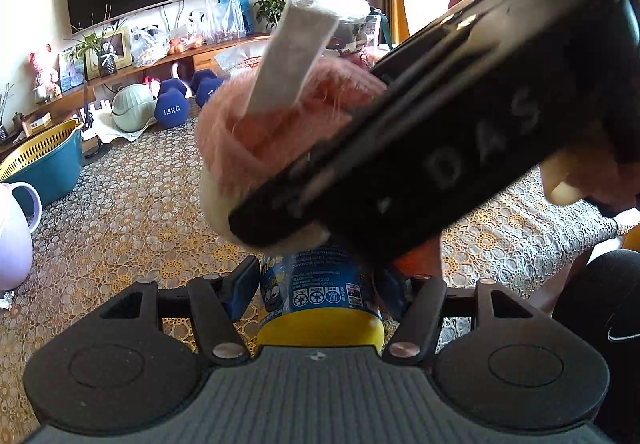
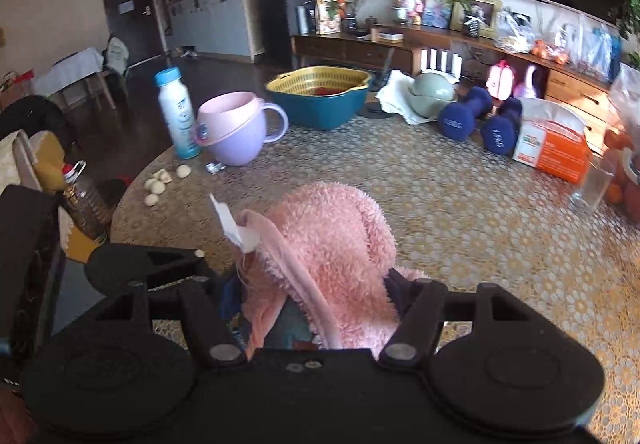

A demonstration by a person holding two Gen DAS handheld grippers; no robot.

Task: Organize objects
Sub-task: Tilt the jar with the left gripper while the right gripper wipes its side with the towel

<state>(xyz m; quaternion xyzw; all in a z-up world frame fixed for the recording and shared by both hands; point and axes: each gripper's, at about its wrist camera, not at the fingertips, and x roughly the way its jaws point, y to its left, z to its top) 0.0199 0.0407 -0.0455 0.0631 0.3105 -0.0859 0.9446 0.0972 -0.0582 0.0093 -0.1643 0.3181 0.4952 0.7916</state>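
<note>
My left gripper (image 1: pixel 316 284) is shut on a blue bottle with a yellow cap (image 1: pixel 320 304), cap toward the camera. Right in front of it the black body of my right gripper (image 1: pixel 420 147) crosses the left wrist view, carrying a fluffy pink cloth (image 1: pixel 288 123) with a white tag (image 1: pixel 294 59). In the right wrist view my right gripper (image 2: pixel 316 296) is shut on the pink cloth (image 2: pixel 332 236), which drapes over the fingers and hides what lies beneath. The left gripper's black frame (image 2: pixel 144 264) shows at lower left.
On the lace-covered table (image 2: pixel 460 211) stand a lilac mug (image 2: pixel 236 131), a white bottle with blue cap (image 2: pixel 178 115), a teal and yellow basket (image 2: pixel 320 95), blue dumbbells (image 2: pixel 476 123), an orange and white bag (image 2: pixel 552 143), a glass (image 2: pixel 596 183) and garlic cloves (image 2: pixel 160 179).
</note>
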